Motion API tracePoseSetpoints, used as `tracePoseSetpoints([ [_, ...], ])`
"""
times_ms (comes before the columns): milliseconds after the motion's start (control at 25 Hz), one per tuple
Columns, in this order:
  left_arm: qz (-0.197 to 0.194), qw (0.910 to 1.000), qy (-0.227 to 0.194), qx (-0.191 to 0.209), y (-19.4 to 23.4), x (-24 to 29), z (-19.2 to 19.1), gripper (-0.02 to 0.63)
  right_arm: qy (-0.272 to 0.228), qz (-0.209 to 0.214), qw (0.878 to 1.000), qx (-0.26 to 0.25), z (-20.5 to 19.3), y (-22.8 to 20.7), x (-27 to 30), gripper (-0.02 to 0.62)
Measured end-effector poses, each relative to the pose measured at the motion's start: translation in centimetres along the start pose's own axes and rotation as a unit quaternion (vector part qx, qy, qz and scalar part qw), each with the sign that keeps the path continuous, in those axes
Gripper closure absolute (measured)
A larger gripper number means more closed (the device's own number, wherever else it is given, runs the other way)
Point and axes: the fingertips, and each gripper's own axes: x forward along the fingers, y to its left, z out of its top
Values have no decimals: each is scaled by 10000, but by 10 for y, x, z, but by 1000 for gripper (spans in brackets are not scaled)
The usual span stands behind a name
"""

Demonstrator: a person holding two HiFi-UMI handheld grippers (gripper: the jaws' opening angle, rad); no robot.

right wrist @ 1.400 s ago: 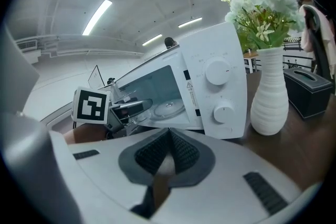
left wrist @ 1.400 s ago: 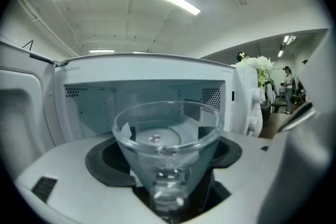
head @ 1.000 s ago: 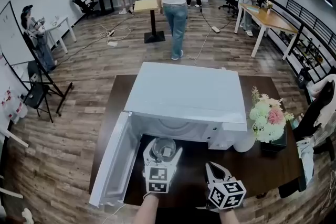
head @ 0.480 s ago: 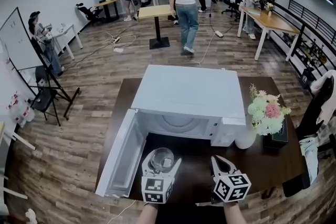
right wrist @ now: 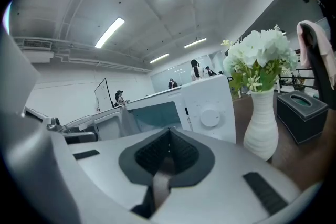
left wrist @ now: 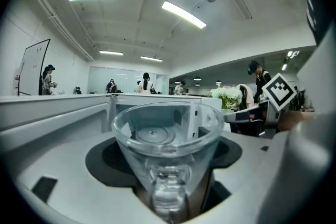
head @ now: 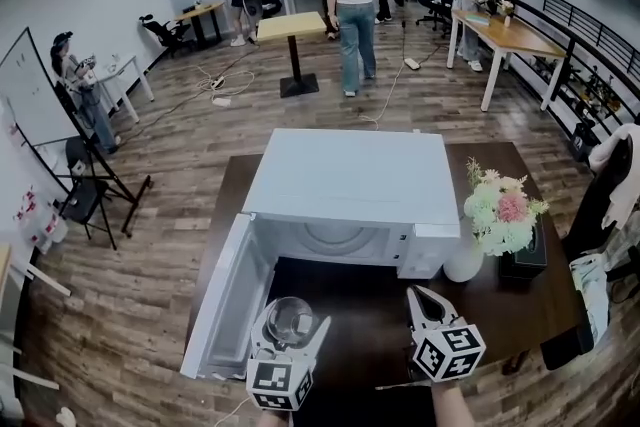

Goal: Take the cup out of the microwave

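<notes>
A clear glass cup (head: 287,320) (left wrist: 167,150) sits between the jaws of my left gripper (head: 290,327) (left wrist: 168,176), which is shut on it, in front of the white microwave (head: 345,190). The microwave door (head: 228,303) hangs wide open to the left, and the cavity (head: 325,240) shows its turntable with nothing on it. My right gripper (head: 425,305) (right wrist: 165,162) is shut with nothing in it, a little right of the cup and level with the microwave's control panel (right wrist: 207,113).
The microwave stands on a dark wooden table (head: 505,300). A white vase of flowers (head: 490,220) (right wrist: 260,113) and a dark tissue box (head: 525,255) (right wrist: 304,113) stand to the right of it. Several people and desks fill the room behind.
My left gripper has drawn the cup back, away from the microwave opening and toward the table's near edge. The right gripper has shifted back slightly too.
</notes>
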Motion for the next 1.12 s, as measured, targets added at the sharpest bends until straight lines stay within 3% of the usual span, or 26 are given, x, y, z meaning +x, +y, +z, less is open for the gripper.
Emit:
tracePoseSetpoints([
  [240, 12, 9998, -197, -44, -3, -7, 9, 216, -365, -178, 9989, -219, 19, -9, -15, 601],
  [1120, -186, 9992, -337, -92, -28, 10, 1, 216, -361, -320, 9984, -311, 5, -12, -40, 602],
])
